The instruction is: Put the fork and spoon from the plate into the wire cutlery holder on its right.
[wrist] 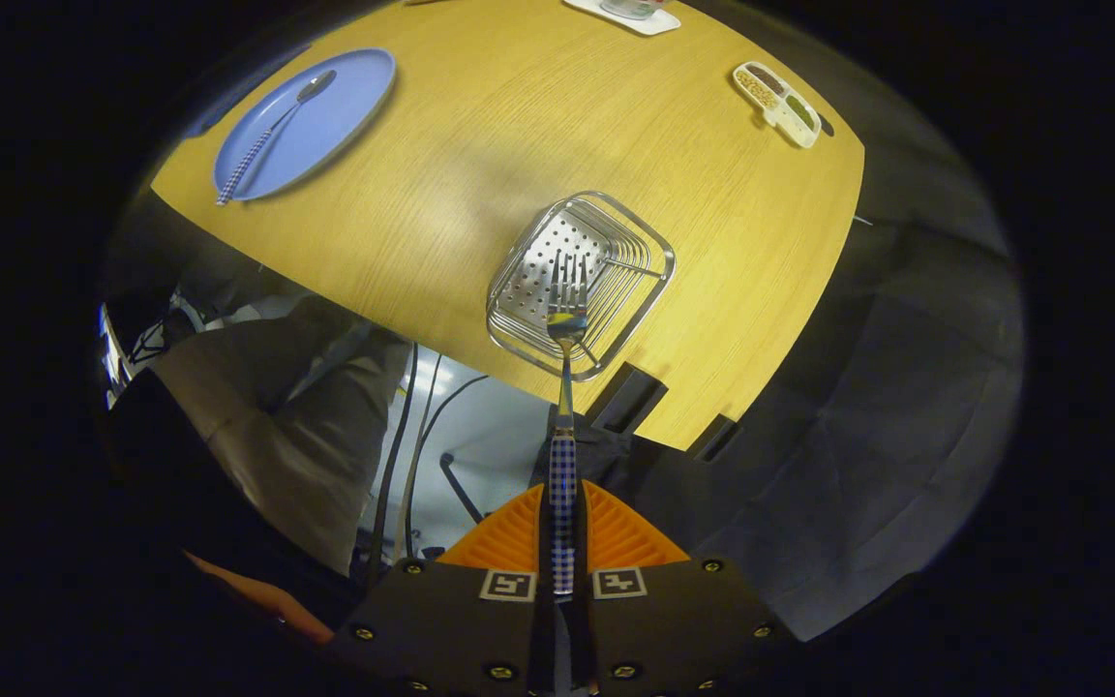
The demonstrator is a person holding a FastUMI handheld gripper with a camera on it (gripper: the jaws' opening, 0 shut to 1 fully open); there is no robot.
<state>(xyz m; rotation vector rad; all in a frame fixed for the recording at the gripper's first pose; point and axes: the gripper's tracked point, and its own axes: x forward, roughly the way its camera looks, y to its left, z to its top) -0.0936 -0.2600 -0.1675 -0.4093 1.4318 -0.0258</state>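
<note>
- Fork (564,387): clamped by its checked handle between the jaws of the gripper (563,542); both fingers (509,542) press on the handle, so the jaws stand narrow, closed on the fork; the fork points straight ahead of the fingers, its metal neck and tines reaching out over the holder (581,281); the tines show against the holder's perforated floor; whether they touch it I cannot tell
- Holder: a wire basket with rounded corners and a holed metal bottom; it stands on the wooden surface (519,145) near the surface's edge closest to the gripper; just ahead of the fingers
- Spoon (272,131): lies on the plate (345,106), bowl end away from the gripper, checked handle reaching over the plate's rim towards the surface's edge
- Plate: blue, round, on the surface well apart from the holder, off to its left and beyond it
- Tray (778,103): a small white divided dish with grains or seeds in its compartments; on the surface beyond the holder, to the right
- A person's sleeve (286,445) shows below the surface's edge, left of the fingers
</note>
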